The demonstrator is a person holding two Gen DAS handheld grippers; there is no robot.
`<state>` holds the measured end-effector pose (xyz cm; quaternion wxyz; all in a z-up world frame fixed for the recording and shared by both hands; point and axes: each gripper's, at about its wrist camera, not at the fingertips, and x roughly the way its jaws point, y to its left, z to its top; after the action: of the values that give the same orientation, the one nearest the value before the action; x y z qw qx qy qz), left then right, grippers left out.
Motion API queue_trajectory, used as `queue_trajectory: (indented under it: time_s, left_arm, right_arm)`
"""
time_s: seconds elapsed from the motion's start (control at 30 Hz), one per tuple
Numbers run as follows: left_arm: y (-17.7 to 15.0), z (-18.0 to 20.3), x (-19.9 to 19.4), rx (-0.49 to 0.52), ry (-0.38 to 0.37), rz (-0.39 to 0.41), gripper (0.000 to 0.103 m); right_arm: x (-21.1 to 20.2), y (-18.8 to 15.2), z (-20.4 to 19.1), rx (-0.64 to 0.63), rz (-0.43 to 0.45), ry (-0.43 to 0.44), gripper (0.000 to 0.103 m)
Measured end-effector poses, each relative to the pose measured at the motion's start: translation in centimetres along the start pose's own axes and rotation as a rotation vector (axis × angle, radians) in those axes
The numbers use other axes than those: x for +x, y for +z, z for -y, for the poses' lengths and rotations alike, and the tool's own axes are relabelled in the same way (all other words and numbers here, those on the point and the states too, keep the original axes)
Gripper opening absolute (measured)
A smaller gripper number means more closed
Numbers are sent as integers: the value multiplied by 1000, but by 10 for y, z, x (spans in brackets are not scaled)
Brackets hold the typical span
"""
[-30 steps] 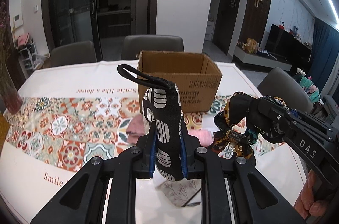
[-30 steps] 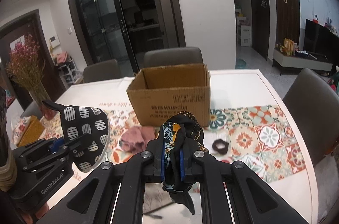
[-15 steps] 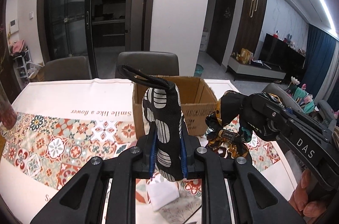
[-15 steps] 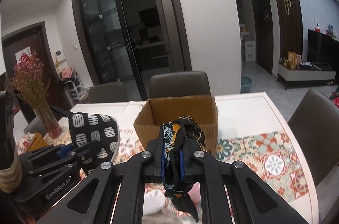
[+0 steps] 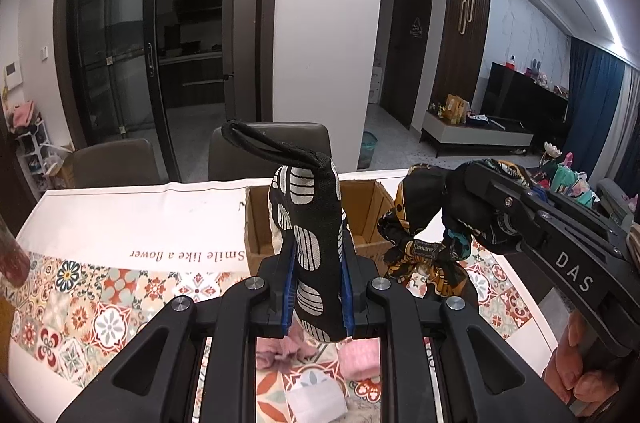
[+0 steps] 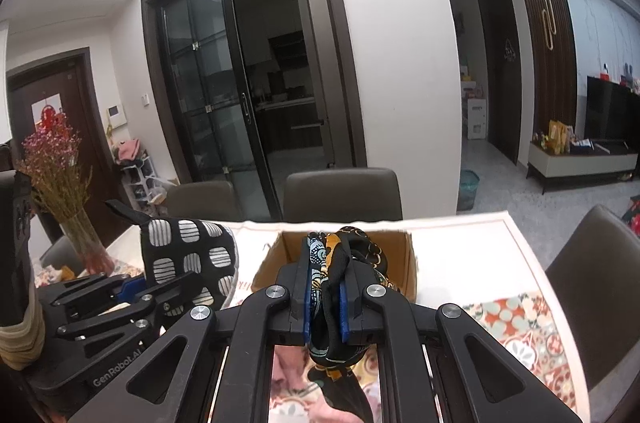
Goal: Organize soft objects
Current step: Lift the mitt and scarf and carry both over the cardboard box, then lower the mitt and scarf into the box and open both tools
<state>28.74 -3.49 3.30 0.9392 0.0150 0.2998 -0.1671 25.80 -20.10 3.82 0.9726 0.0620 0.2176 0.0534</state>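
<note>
Left gripper (image 5: 317, 291) clamped, blue pads pressed tight, on a black fabric oven mitt with white striped ovals (image 5: 310, 235), held upright with its black hanging loop (image 5: 264, 143) topmost, in front of the open brown cardboard box (image 5: 372, 207) on the patterned tablecloth (image 5: 100, 299). Right gripper (image 6: 325, 303) likewise pinched narrow on a black, gold and blue silk scarf (image 6: 326, 275), bunched between its pads and dangling below, raised before the same box (image 6: 410, 263). Down on the cloth beneath, pink soft items (image 5: 360, 359) and a folded white cloth (image 5: 316, 399).
</note>
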Motion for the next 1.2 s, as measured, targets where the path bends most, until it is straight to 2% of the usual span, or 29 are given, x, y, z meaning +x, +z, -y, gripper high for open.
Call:
queue_trajectory:
  time_s: [0.27,0.77,1.2]
  left_arm:
    - [27,-5,23,8,-27,-29,19]
    - [62,-10,62,41,-6,-42,19]
    - [75,-15,114,19,-9,-93,20]
  right_arm:
    - [17,28,3,-6,26,0,10]
    - [61,63,11,-29,31,-5,10]
    - [123,62,25,-29,-29,3,10]
